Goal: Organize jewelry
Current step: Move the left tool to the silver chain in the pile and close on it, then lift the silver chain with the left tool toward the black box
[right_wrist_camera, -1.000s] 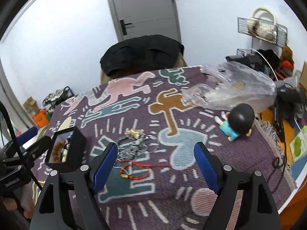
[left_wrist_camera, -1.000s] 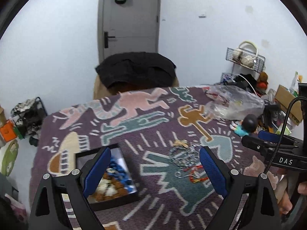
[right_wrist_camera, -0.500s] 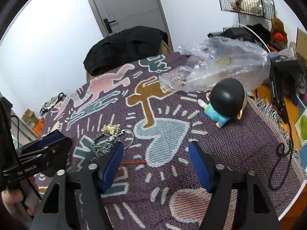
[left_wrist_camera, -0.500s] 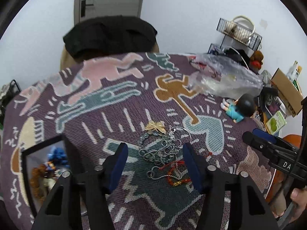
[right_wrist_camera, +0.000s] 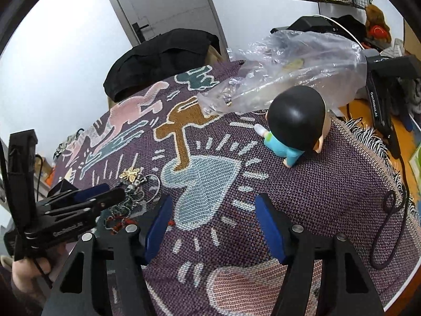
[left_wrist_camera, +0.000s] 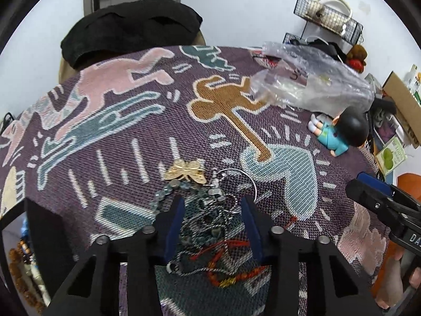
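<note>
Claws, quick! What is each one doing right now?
Left claw: open, straddling the jewelry pile, gripping nothing yet.
Right claw: open, empty, over the blanket.

A figurine (right_wrist_camera: 294,123) lies beside a plastic bag (right_wrist_camera: 297,68).

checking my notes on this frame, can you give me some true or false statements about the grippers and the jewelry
1. The left gripper is over the jewelry pile, one finger on each side. True.
2. The right gripper holds a necklace. False: it is open with only blanket between its fingers.
3. The gold butterfly lies at the pile's far edge. True.
4. The doll stands upright. False: it lies on its side.
5. The plastic bag lies beyond the doll. True.
</note>
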`<action>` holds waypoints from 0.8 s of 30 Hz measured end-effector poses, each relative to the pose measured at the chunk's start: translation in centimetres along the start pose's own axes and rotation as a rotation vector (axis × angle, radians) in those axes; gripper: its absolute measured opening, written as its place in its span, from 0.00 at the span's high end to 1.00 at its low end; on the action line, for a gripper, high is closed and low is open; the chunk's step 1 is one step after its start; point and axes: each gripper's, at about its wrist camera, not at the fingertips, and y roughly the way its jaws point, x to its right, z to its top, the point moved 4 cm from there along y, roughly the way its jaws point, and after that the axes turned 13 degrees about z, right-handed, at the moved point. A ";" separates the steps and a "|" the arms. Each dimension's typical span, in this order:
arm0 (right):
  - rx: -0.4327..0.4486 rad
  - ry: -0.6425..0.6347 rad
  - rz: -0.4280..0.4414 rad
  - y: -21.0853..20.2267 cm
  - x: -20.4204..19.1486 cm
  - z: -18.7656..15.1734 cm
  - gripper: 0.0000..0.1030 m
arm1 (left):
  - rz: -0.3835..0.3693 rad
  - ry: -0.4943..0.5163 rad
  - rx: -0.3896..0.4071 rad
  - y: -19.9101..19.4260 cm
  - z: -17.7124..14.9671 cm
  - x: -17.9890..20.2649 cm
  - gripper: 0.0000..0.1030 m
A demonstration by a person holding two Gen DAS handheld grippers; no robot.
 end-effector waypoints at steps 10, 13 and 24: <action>-0.029 0.004 0.017 1.7 -0.1 0.3 0.41 | 0.002 0.015 -0.011 1.6 0.2 0.4 0.82; -0.051 0.002 0.027 2.6 -0.6 0.4 0.48 | -0.016 0.002 0.002 0.9 0.3 0.0 0.84; -0.116 -0.050 0.044 5.8 -3.3 1.2 0.48 | -0.013 -0.052 0.098 -3.2 1.5 -3.4 0.95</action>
